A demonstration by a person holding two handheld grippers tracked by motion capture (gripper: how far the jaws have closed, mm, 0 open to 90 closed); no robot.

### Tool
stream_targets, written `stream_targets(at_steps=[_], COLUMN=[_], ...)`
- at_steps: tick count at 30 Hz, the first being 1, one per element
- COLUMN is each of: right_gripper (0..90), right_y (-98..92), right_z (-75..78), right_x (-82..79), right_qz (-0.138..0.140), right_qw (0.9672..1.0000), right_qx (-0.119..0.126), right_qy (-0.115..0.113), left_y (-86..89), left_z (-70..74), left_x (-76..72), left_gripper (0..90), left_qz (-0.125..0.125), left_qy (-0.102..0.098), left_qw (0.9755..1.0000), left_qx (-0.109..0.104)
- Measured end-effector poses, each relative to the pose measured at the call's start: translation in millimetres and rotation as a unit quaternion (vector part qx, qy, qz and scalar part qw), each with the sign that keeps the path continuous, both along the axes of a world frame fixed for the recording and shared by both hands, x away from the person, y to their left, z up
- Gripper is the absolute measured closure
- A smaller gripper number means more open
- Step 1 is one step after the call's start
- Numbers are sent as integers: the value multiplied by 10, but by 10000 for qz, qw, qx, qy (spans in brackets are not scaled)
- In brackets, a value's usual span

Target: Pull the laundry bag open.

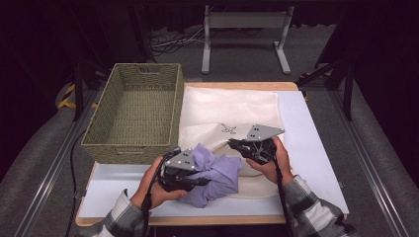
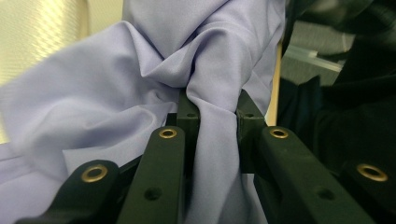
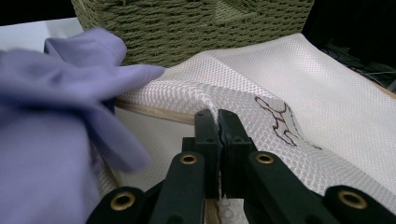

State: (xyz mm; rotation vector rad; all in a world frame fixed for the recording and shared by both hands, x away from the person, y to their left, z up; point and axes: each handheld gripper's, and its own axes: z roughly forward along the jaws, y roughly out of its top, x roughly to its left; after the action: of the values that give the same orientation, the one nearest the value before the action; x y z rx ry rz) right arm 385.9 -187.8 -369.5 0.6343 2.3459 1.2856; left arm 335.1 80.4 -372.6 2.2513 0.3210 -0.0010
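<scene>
Left claw (image 1: 200,174) is clamped on a bunched fold of the lilac cloth (image 1: 217,175); in the left gripper view the fabric (image 2: 140,84) is squeezed into a rope between the two jaws, pads pressing on both sides. The cloth sits at the near middle of the counter (image 1: 316,148), crumpled in a heap, partly over the near edge of the white mesh bag (image 1: 227,106). Right claw (image 1: 231,143) is pressed together on the mesh bag: in the right gripper view the jaws meet with a raised ridge of the netting (image 3: 261,88) pinched between the tips, just beside the brown stitched mark (image 3: 280,119). Seen from above, that pinch lifts the bag's near edge into a small tent just right of the cloth. The bag lies flat otherwise, spread across the middle of the counter toward the far side. A green woven basket (image 1: 136,113) stands on the left, touching the bag's left edge; its wall (image 3: 196,23) shows just behind the bag and the cloth in the right gripper view. The two claws are near each other, left one nearer, right one slightly farther. Both forearms, in plaid sleeves (image 1: 311,210), come in from the near edge.
</scene>
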Motion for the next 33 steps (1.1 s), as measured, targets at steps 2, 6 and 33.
stream_targets(at_steps=[2,6,33], right_gripper=[877,877,878], right_y=[3,5,27], right_z=[0,6,65], right_x=[-2,-8,-145], right_qz=[3,14,294], right_qw=[10000,10000,9996], right_qx=[-7,-10,-9], right_qy=[-5,-10,5], left_y=[-79,-261,-769], left_z=[-50,-138,-374], left_x=[32,108,671], left_gripper=[779,778,771], left_qz=[2,117,2109], left_qy=[102,196,191], left_qw=[9999,9995,9765], left_qx=[60,240,388])
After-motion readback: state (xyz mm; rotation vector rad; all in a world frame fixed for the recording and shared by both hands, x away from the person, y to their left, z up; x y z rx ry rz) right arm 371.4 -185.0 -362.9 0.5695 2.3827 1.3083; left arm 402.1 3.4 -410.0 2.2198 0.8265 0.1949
